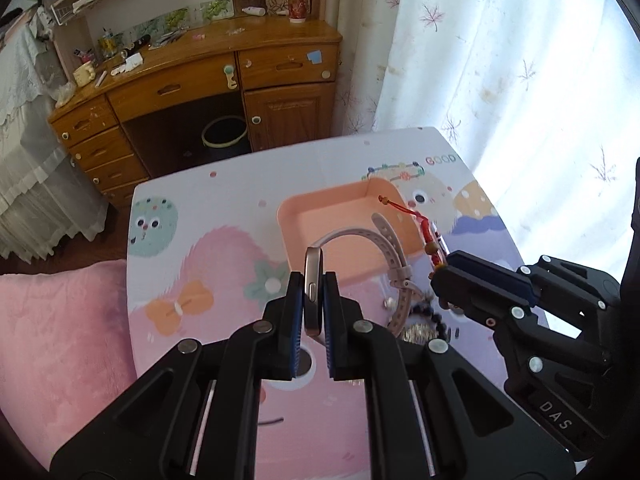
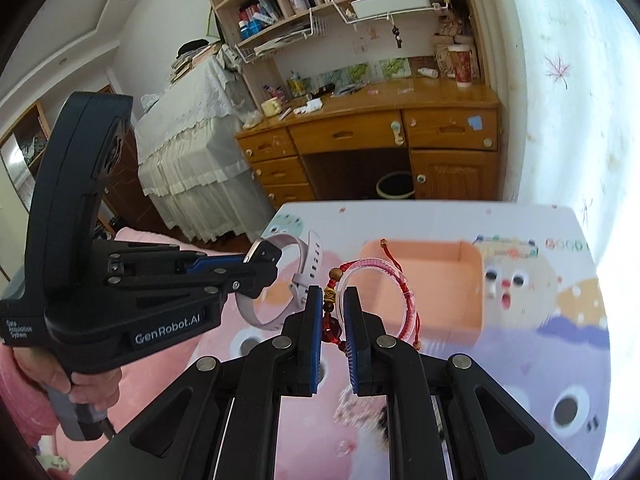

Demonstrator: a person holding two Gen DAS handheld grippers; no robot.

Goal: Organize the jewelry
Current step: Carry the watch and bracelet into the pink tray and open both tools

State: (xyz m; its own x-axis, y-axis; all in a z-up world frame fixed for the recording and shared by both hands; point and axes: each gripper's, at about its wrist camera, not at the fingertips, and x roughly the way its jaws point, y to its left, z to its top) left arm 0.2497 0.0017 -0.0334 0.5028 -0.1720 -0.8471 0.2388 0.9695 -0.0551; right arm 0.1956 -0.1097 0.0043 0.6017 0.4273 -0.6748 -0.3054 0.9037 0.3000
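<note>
My left gripper (image 1: 313, 280) is shut on a watch (image 1: 313, 288) with a pale pink strap (image 1: 394, 256), held on edge just in front of the peach tray (image 1: 320, 216). In the right wrist view the left gripper (image 2: 262, 258) holds the watch strap (image 2: 308, 264) left of the tray (image 2: 472, 272). My right gripper (image 2: 334, 300) is shut on a red cord bracelet (image 2: 400, 292) with beads, raised before the tray. In the left wrist view the right gripper (image 1: 438, 270) holds the red bracelet (image 1: 424, 226) over the tray's right rim.
A low table (image 1: 200, 248) with a cartoon print bears the tray. A dark bead bracelet (image 1: 430, 312) and a glittery piece (image 1: 418, 332) lie on it near the front. A beaded bracelet (image 1: 394, 170) lies behind the tray. A pink cushion (image 1: 52, 328) is at left, a wooden desk (image 1: 224, 76) behind.
</note>
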